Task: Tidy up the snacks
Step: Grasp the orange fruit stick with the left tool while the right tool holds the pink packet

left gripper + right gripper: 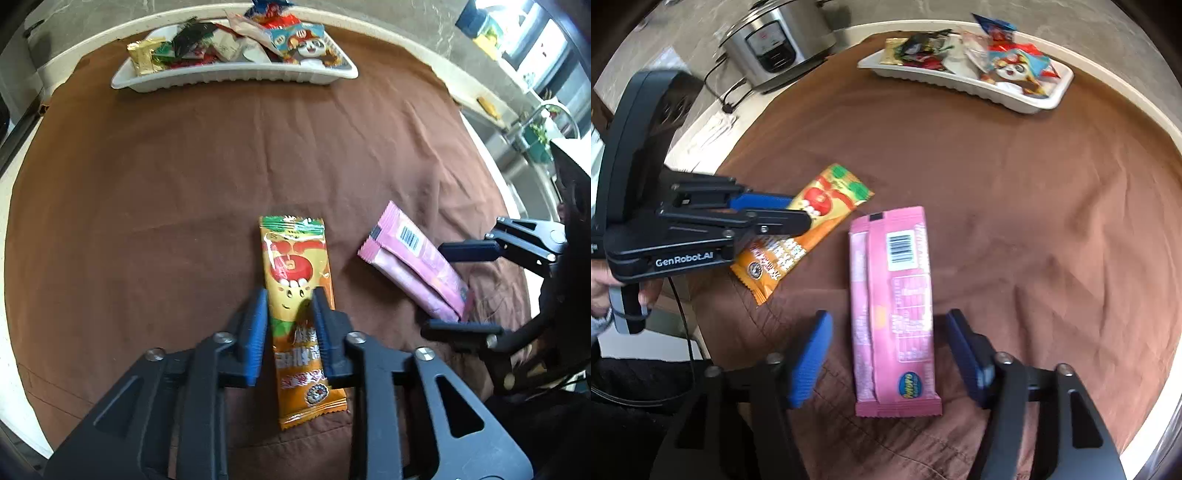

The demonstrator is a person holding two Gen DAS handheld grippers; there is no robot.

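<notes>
An orange snack packet (299,295) lies on the brown cloth; it also shows in the right wrist view (809,229). My left gripper (290,299) has its blue pads against both sides of the packet, closed on it. A pink snack packet (894,306) lies barcode side up; it also shows in the left wrist view (417,258). My right gripper (888,321) is open, one finger on each side of the pink packet with gaps. A white tray (236,75) holds several snack packets at the far side; it also shows in the right wrist view (1034,103).
A brown cloth (166,184) covers a round table with a pale rim. A silver rice cooker (772,40) with a cord stands beyond the table's far left edge. A kitchen counter and sink (535,122) lie to the right.
</notes>
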